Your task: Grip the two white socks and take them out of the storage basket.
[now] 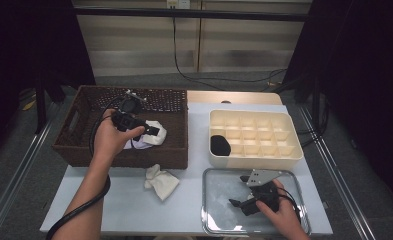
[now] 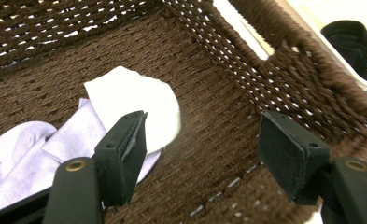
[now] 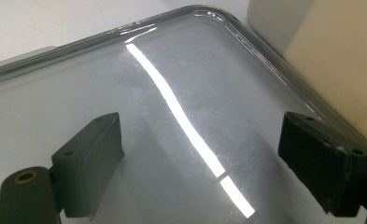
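Note:
My left gripper [image 1: 154,131] reaches into the brown wicker basket [image 1: 84,150], over its right half. In the left gripper view this gripper [image 2: 202,135] stands open with only the basket floor [image 2: 218,116] between its jaws. A white folded cloth [image 2: 139,102] and a pale lilac one [image 2: 17,154] lie just beside and under the left-hand jaw. My right gripper [image 1: 238,191] rests low over the shiny metal tray [image 1: 214,220], open, with nothing between its jaws [image 3: 200,149]. Another white cloth [image 1: 161,182] lies on the table in front of the basket.
A cream divided box [image 1: 284,150] stands behind the tray, with a black rolled item [image 1: 220,145] in its front left compartment. The same box [image 3: 335,56] shows close past the tray's rim [image 3: 125,37]. The white table [image 1: 119,210] ends near the person.

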